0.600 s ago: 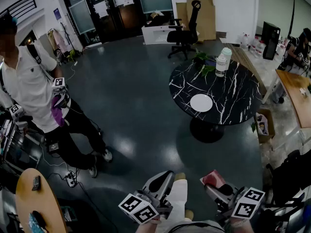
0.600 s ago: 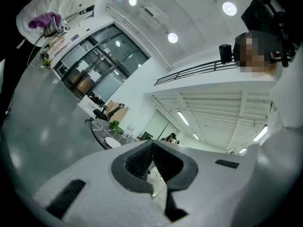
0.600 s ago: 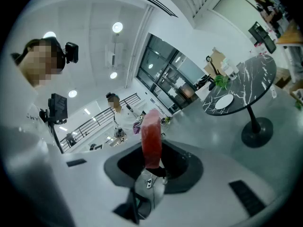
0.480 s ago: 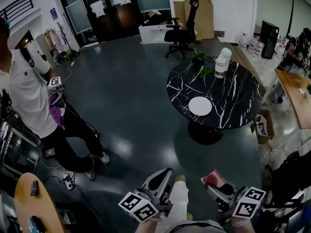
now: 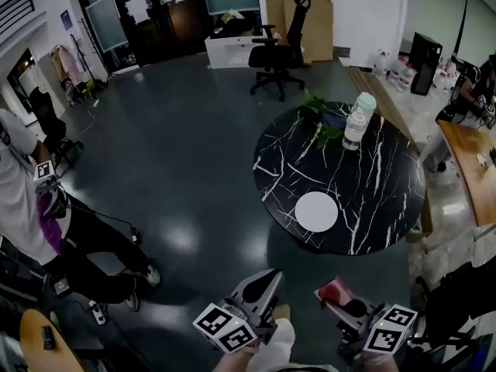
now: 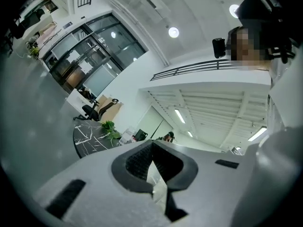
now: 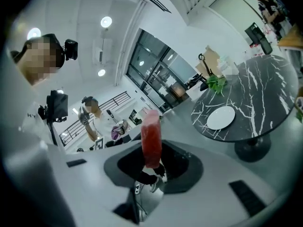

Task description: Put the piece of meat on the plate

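Observation:
A flat red piece of meat [image 7: 151,136] stands upright between the jaws of my right gripper [image 7: 152,161], which is shut on it. In the head view the meat [image 5: 334,289] and right gripper [image 5: 339,297] sit at the bottom right, over the floor and short of the table. The white plate [image 5: 316,211] lies near the front edge of the round black marble table [image 5: 372,184]. From the right gripper view the plate [image 7: 220,117] is ahead and to the right. My left gripper [image 5: 262,287] hangs at the bottom centre. Its jaws [image 6: 151,150] meet with nothing between them.
A white bottle [image 5: 356,120] and a green plant [image 5: 319,108] stand at the table's far side. A black office chair [image 5: 280,46] is beyond it. A person in a white shirt [image 5: 19,208] stands at the left. A wooden desk [image 5: 473,165] is at the right.
The marble table and plate have come lower and nearer in the head view, and the person at the left has slid toward the left edge. Both grippers stay at the bottom, the meat still held.

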Demonstrator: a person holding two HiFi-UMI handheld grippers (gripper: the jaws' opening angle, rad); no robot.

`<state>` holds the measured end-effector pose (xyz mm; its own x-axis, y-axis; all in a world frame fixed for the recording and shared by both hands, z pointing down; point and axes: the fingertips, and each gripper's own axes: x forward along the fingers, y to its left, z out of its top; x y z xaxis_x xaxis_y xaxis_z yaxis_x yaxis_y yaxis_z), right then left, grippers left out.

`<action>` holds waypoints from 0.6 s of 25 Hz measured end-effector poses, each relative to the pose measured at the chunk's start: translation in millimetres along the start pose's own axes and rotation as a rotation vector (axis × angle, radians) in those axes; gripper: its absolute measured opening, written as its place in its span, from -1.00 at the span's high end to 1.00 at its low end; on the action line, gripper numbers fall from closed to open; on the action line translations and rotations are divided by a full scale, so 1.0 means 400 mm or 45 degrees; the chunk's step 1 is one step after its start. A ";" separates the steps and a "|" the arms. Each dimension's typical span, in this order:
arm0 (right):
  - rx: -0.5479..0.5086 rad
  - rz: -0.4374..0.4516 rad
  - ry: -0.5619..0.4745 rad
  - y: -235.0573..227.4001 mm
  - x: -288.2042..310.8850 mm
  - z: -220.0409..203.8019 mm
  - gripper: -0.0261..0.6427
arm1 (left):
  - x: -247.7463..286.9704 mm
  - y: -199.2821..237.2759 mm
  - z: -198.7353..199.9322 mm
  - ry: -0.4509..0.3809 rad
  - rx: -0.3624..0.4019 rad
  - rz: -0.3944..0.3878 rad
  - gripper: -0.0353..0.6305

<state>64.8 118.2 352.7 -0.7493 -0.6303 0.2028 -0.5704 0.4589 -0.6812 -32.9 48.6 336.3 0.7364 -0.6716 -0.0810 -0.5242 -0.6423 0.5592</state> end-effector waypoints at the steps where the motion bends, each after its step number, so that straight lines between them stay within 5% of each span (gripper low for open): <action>1: 0.005 -0.004 0.007 -0.015 0.021 0.013 0.65 | 0.018 0.026 0.009 0.006 -0.006 0.008 0.87; 15: 0.092 -0.126 0.044 -0.254 0.179 0.128 0.65 | 0.210 0.261 -0.005 0.098 -0.036 0.049 0.87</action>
<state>86.3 -5.5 400.3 -0.7023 -0.6479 0.2950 -0.6175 0.3481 -0.7054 -24.9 -74.2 389.7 0.7473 -0.6645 0.0039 -0.5413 -0.6053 0.5836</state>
